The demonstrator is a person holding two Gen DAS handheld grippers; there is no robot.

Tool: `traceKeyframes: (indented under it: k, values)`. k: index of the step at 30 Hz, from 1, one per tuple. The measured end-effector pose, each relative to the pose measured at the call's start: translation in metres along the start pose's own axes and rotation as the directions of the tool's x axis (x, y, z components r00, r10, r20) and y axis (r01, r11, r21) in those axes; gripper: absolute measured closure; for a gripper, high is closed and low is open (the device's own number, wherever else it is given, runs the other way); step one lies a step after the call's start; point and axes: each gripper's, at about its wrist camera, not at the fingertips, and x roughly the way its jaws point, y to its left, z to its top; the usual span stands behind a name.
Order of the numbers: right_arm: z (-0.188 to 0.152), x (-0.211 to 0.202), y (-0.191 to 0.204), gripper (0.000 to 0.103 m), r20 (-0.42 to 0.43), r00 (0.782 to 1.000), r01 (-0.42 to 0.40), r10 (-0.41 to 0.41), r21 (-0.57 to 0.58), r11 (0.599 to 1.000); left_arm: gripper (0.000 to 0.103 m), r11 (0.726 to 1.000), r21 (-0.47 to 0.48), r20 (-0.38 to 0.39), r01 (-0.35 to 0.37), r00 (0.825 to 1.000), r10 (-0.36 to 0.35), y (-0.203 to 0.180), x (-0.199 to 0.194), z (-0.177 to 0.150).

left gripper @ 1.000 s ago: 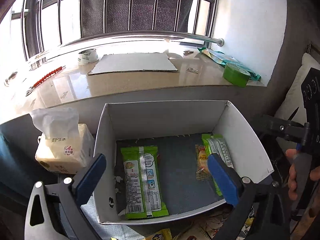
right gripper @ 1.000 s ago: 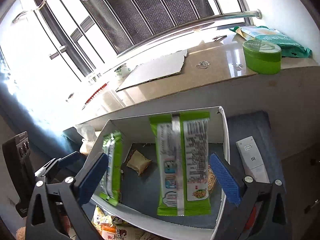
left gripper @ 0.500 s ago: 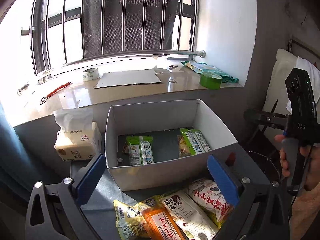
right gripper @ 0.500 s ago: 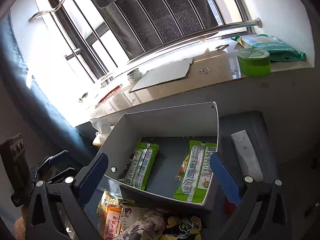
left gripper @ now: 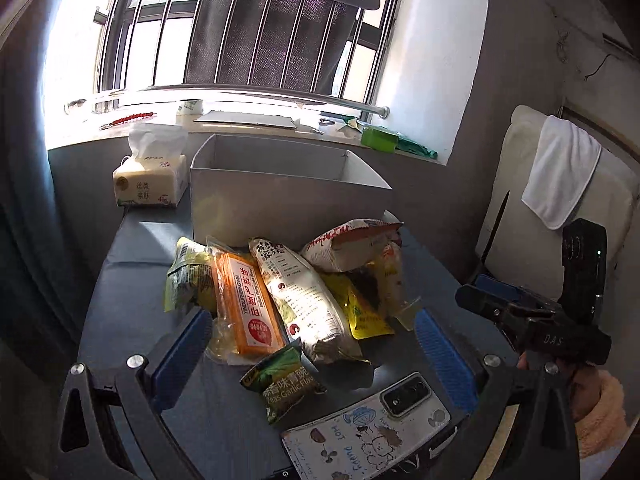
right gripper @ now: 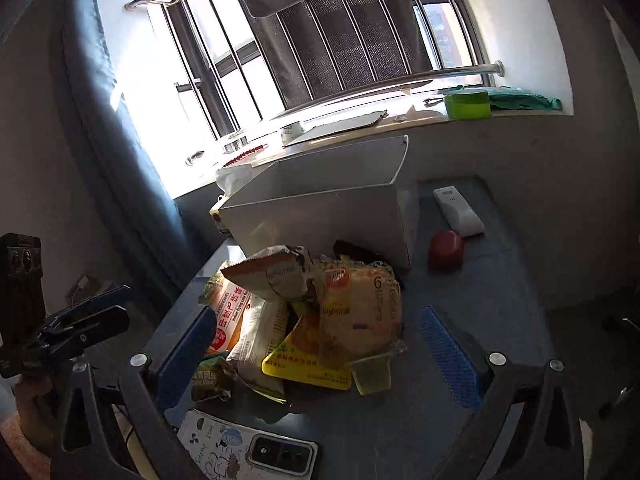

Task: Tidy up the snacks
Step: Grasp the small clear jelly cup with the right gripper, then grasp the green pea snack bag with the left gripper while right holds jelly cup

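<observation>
We see a heap of snack packets (left gripper: pixel 304 292) lying on the dark worktop (left gripper: pixel 132 248), just near of an open white box (left gripper: pixel 280 196) whose near wall faces us. In the heap an orange packet with red lettering (left gripper: pixel 248 304) lies flat at left, a long white bag (left gripper: pixel 300 300) beside it, a yellow packet (left gripper: pixel 360 312) at right, and a small green pea packet (left gripper: pixel 284 380) nearest.

Window: tall barred metal-framed window (left gripper: pixel 168 40), bright daylight pouring in
Hanging cloth: dark grey mesh fabric (left gripper: pixel 276 36) draped over the bars
Sill: pale glossy stone windowsill (right gripper: pixel 360 128)
Curtain: blue-grey curtain (right gripper: pixel 120 160) beside the window
Wall: grey plaster wall (left gripper: pixel 520 60)
Chair: cream padded chair back (left gripper: pixel 600 184) with a white towel (left gripper: pixel 560 168) over it
</observation>
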Motion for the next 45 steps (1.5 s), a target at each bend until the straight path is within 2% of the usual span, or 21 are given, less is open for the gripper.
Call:
traceKeyframes:
  k: [6,11,13,16,23,25,26,28,34,38,41,45]
  values:
    - [-0.032,0.013,0.013,0.000,-0.059,0.995,0.077,-0.086,-0.138,0.987,0.000,0.998,-0.070,-0.012,0.007,1.000,-0.008,0.003,-0.015,-0.027]
    - [-0.030,0.040,-0.004,0.000,-0.154,0.985,0.056,-0.072,-0.104,0.993,0.000,0.995,-0.101,-0.013,-0.005,1.000,0.004,0.012,-0.023,-0.036]
    - [-0.026,0.052,-0.014,0.000,-0.170,0.980,0.088,-0.103,-0.093,0.992,0.000,0.993,-0.119,-0.021,-0.010,1.000,0.007,0.017,-0.023,-0.039]
    - [-0.020,0.072,-0.027,0.000,-0.214,0.971,0.095,-0.105,-0.058,0.994,0.000,0.989,-0.146,-0.029,-0.011,1.000,0.007,0.024,-0.022,-0.045]
    - [-0.014,0.096,-0.039,0.000,-0.287,0.957,0.044,-0.035,0.024,0.999,0.000,0.985,-0.168,-0.061,-0.035,0.998,0.025,0.031,-0.013,-0.050]
    - [-0.013,0.092,-0.040,0.018,-0.262,0.965,0.028,-0.015,0.045,0.999,0.000,0.985,-0.171,-0.072,-0.037,0.997,0.025,0.031,-0.010,-0.050]
    - [-0.013,0.092,-0.042,0.056,-0.275,0.961,0.015,0.003,0.062,0.998,0.000,0.985,-0.169,-0.075,-0.040,0.997,0.027,0.031,-0.008,-0.051]
    - [-0.013,0.086,-0.045,0.056,-0.263,0.965,0.027,-0.006,0.076,0.997,0.000,0.986,-0.161,-0.087,-0.043,0.996,0.029,0.030,-0.004,-0.052]
    - [-0.015,0.052,-0.048,0.056,-0.214,0.975,-0.029,0.052,0.109,0.994,0.000,0.987,-0.152,-0.154,-0.058,0.988,0.034,0.028,0.021,-0.053]
    - [-0.008,0.028,-0.043,0.056,-0.170,0.982,-0.064,0.084,0.116,0.991,0.000,0.990,-0.117,-0.216,-0.084,0.975,0.057,0.025,0.048,-0.051]
    - [-0.006,0.008,-0.037,0.056,-0.145,0.984,-0.089,0.104,0.110,0.990,0.000,0.989,-0.070,-0.256,-0.134,0.960,0.112,0.023,0.070,-0.047]
    - [-0.009,-0.012,-0.027,0.056,-0.135,0.983,-0.115,0.126,0.092,0.989,0.001,0.989,-0.060,-0.283,-0.133,0.953,0.111,0.023,0.090,-0.045]
